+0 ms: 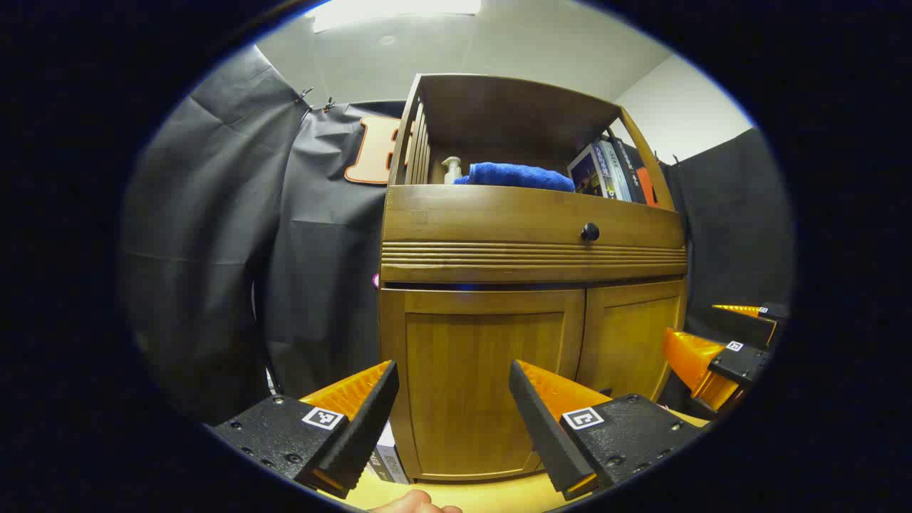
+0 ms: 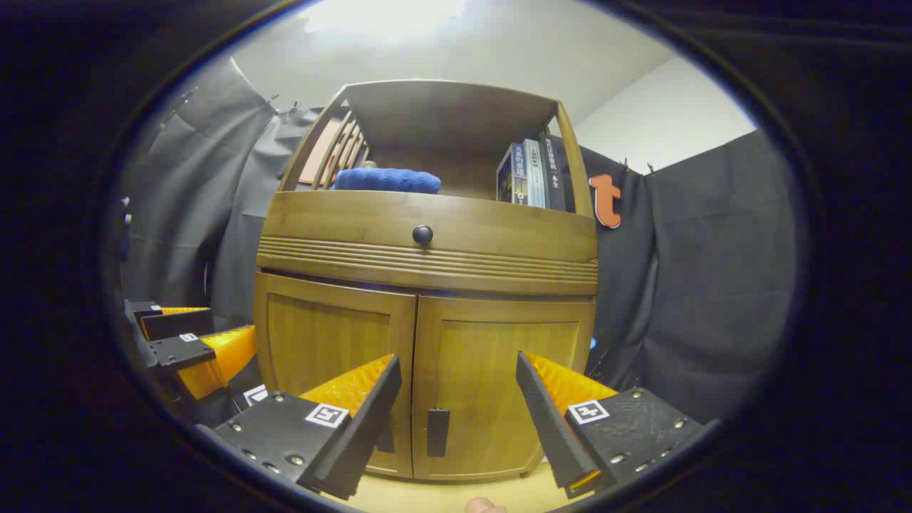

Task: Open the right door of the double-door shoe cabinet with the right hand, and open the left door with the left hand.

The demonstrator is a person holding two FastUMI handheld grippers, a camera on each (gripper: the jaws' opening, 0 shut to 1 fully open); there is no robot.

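Right gripper [image 2: 456, 399] and left gripper [image 1: 452, 402] both spread wide, empty. Right door [image 2: 499, 385] rigid wood, likely light swing; grip small dark handle [image 2: 436, 432] (near centre seam).

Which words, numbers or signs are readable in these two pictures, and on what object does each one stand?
No text can be quoted with certainty.
Books on the top shelf of the cabinet: the spines carry print, too small to read.
Box beside the cabinet's foot: print, too blurred to read.
Square tags on the left gripper and right gripper: coded patterns, no words.
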